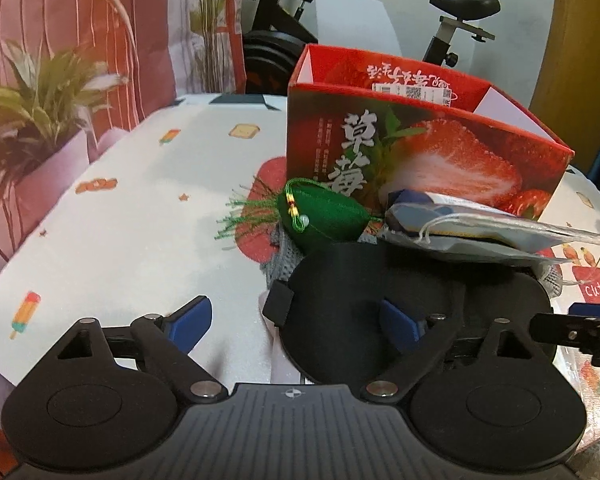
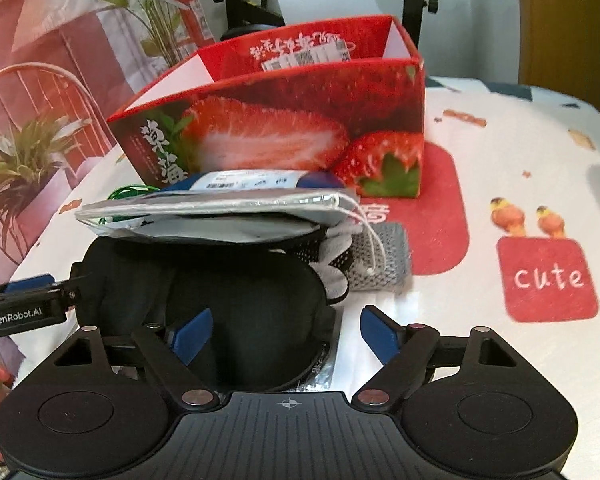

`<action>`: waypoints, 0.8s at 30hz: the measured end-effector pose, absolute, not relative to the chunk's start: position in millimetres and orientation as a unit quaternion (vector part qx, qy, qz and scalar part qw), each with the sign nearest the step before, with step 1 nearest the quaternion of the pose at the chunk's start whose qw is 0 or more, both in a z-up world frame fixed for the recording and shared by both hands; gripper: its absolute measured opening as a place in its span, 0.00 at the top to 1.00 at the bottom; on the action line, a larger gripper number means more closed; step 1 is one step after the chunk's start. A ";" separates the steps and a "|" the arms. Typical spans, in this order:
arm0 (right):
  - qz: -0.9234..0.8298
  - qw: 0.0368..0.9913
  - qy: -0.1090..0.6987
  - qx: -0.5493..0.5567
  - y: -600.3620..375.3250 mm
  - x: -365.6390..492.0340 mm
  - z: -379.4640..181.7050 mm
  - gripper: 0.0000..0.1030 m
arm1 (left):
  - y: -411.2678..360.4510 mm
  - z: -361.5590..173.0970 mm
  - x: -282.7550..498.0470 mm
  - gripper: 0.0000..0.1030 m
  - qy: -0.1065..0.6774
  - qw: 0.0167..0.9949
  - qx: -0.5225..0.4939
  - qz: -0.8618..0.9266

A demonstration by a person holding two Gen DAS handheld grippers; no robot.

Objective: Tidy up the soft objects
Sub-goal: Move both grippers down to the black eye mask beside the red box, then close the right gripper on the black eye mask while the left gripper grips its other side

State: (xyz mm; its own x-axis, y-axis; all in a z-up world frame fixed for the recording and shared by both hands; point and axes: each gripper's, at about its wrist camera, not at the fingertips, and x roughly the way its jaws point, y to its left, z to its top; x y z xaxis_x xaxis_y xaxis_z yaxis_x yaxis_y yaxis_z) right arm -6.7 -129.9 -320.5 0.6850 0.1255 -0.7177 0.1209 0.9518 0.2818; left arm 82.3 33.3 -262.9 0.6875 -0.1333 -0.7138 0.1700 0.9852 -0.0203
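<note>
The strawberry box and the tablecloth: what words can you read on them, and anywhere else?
"草莓": big white characters on the strawberry box.
"cute": red square on the tablecloth.
"GenRobot.AI": on the left claw's arm, seen at the right view's edge.
Upside-down writing and codes on the box's inner wall, and the pouch label: too blurred to read.

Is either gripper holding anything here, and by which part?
Nothing is held. The left gripper and right gripper straddle opposite ends of the black eye mask, pads not pressing.
</note>
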 end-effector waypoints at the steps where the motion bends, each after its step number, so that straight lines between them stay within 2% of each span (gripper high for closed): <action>1: 0.003 0.904 0.397 0.158 -130.8 -5.2 -322.9 0.23 | 34.3 -264.8 83.3 0.10 0.391 0.917 0.020 -0.083; 8: 0.010 0.897 0.402 0.185 -132.1 2.4 -339.0 0.26 | 39.7 -279.8 89.0 0.12 0.414 0.906 -0.001 -0.085; 13: 0.021 0.901 0.394 0.181 -128.9 0.4 -334.1 0.37 | 43.4 -286.0 91.8 0.12 0.422 0.902 -0.015 -0.087; 22: 0.027 0.911 0.375 0.166 -125.0 -7.5 -322.0 0.47 | 43.4 -288.4 93.8 0.12 0.427 0.900 -0.023 -0.086; 24: 0.031 0.913 0.373 0.160 -122.3 -9.0 -320.8 0.53 | 44.2 -288.8 93.5 0.12 0.426 0.900 -0.023 -0.086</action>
State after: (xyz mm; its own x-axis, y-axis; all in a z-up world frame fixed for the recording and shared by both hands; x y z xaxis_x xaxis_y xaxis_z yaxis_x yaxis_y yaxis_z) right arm -9.0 -122.3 -320.8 0.7193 0.1762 -0.6719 0.0625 0.9470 0.3152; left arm 93.5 44.2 -288.8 0.6219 -0.1750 -0.7633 0.1349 0.9841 -0.1156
